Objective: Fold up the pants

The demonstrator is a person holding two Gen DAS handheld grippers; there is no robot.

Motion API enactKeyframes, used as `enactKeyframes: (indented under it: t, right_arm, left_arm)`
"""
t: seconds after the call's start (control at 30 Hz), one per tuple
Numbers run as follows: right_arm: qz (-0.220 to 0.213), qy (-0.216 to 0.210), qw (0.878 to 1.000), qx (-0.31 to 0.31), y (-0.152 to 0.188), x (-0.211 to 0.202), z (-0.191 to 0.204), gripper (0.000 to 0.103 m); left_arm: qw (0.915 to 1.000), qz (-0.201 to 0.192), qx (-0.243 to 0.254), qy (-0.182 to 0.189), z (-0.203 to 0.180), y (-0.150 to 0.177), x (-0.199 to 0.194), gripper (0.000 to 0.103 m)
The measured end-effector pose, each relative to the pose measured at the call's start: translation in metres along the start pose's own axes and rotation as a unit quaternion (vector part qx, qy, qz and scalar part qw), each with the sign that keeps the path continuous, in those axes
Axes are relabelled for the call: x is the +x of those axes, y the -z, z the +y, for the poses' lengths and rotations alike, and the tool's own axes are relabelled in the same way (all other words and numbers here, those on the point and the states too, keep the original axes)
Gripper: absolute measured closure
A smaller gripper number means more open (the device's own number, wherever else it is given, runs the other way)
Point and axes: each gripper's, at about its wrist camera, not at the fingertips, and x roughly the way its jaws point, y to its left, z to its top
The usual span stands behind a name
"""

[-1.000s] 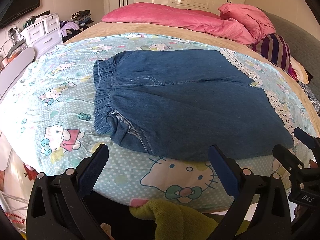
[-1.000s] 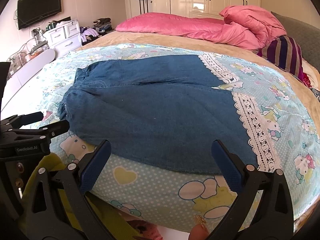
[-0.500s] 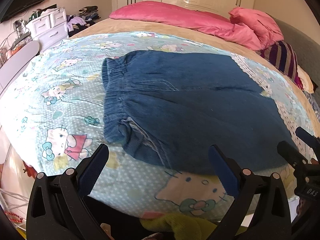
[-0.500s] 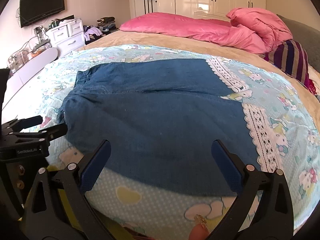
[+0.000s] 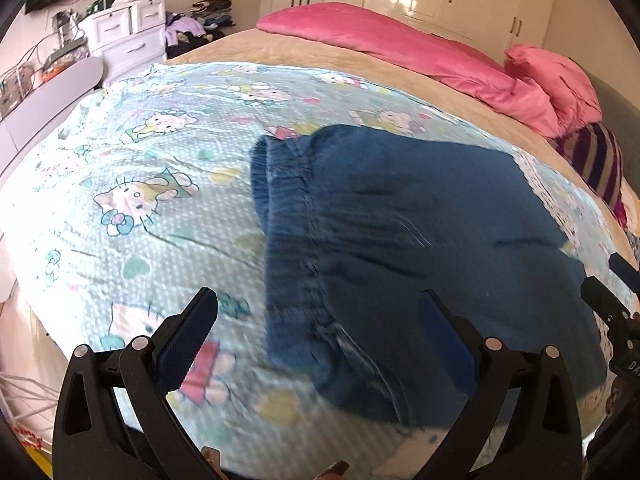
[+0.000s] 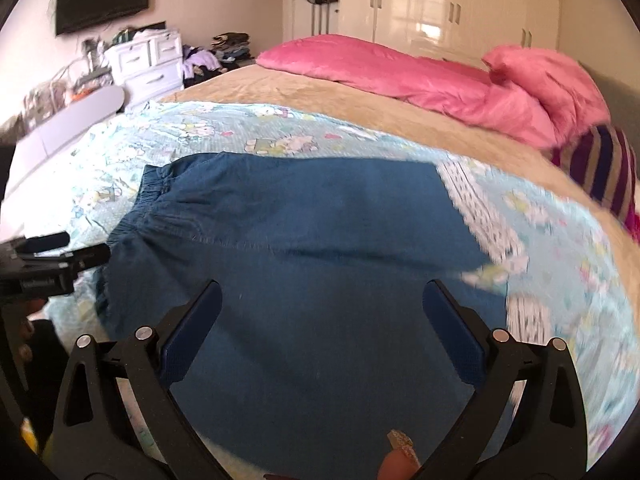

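- My left tool is spread wide and holds nothing; over the last second I have brought it in over the near edge of the bed, so the elastic waistband of the denim pants now sits between its fingers rather than beyond them.
- My right tool is also wide and holding nothing; it has come forward too, and denim now fills the whole gap between its fingers, where a second ago the near edge of the sheet showed there.
- The pants lie flat on the Hello Kitty sheet, waistband to the left, legs running right toward the white lace trim; they look unmoved, and I cannot tell whether either tool touches them.
- In the left view my right tool has slid to the far right edge; in the right view my left tool shows at the left edge, just beside the waistband corner.
- Both views are blurrier than before.
- The pink duvet and striped pillow at the far side lie as they did.
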Motion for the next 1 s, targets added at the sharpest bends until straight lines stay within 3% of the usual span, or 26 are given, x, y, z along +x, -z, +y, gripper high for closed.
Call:
enactKeyframes:
  t: [0.3, 0.47, 0.77, 1.0]
  right_arm:
    - [-0.003, -0.029, 0.999, -0.018, -0.041, 0.032, 0.005, 0.008]
    - [0.019, -0.077, 0.997, -0.014, -0.061, 0.056, 0.004, 0.008]
    - [0.055, -0.091, 0.993, -0.051, -0.091, 0.117, 0.006, 0.008]
    - [0.08, -0.101, 0.989, -0.076, -0.098, 0.158, 0.011, 0.008]
  left_arm:
    - [0.9994, -0.004, -0.031, -0.014, 0.017, -0.046, 0.03, 0.004]
    - [0.9986, -0.011, -0.046, -0.022, 0.03, -0.071, 0.045, 0.004]
    - [0.9975, 0.006, -0.068, -0.021, 0.052, -0.096, 0.087, 0.004]
    - [0.9984, 0.016, -0.05, -0.023, 0.054, -0.106, 0.117, 0.004]
